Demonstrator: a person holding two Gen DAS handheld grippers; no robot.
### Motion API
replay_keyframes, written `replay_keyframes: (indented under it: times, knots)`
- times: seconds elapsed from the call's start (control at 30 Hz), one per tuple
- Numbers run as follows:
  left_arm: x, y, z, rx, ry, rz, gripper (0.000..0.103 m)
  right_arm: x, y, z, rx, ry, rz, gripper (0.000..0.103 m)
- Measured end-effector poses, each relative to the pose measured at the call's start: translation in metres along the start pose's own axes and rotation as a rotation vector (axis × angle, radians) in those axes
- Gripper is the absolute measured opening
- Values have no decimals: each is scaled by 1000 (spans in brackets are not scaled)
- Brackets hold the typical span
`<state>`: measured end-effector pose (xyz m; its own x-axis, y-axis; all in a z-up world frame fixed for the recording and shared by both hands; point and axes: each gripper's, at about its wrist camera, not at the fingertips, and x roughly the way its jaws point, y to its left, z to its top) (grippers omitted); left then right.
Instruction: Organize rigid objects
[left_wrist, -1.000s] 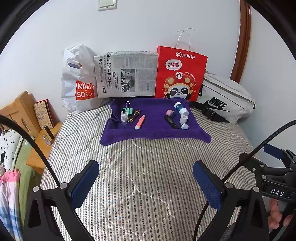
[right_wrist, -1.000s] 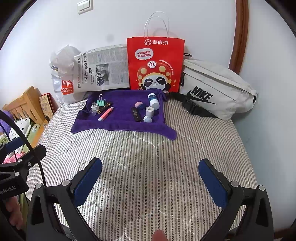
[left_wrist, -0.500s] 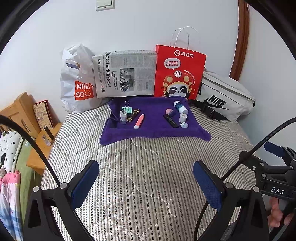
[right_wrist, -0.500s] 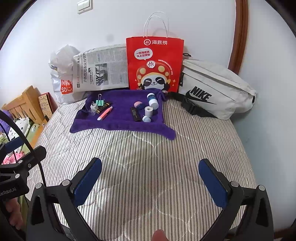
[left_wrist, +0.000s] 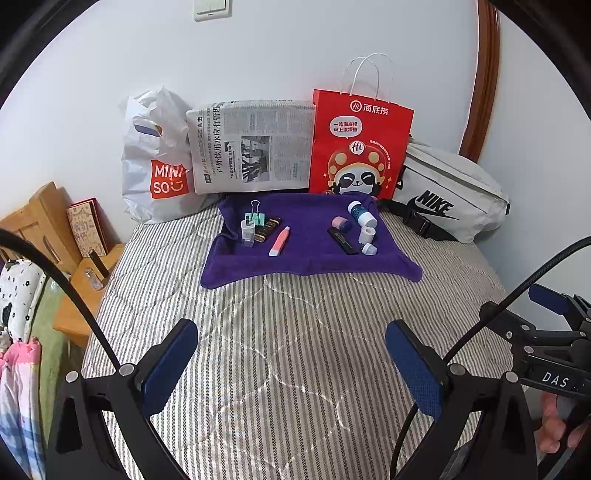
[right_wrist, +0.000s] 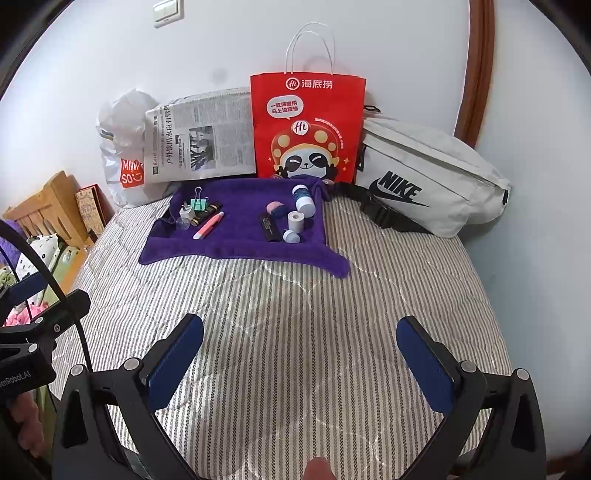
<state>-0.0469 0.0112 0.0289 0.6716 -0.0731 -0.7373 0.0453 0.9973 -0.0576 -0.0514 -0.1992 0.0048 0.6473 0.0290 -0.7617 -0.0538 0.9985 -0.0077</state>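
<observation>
Left wrist view: against the frames a second ago we see almost no change. The purple towel and its small items sit a touch lower in frame and the wall switch shows at top, so the camera tipped up slightly; nothing on the towel moved. For the task that means no item got shifted in this stretch.

Items lie in two loose clusters on the towel, centre of frame. Left cluster: green binder clip, white plug, dark tube, pink pen. Right cluster: blue-white bottle, pink-blue cap, white roll, black stick. We can't tell whether this grouping is sorted or still to sort.

Left gripper hovers low over the striped quilt, lower centre, tongs wide apart, empty. Right gripper sits likewise in its own view, tongs apart, empty, well short of the towel. Both point toward the towel.
</observation>
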Motion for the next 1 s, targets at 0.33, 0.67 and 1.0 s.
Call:
replay_keyframes:
  times: [0.33, 0.67, 1.0]
  knots:
    - [0, -1, 0, 1, 2, 0, 103, 0, 0, 0, 1, 0, -2, 103]
    - [-1, 0, -1, 3, 5, 6, 103, 0, -1, 0, -1, 0, -3, 103]
    - [1, 0, 0, 6, 2, 18, 103, 0, -1, -1, 1, 1, -6, 103]
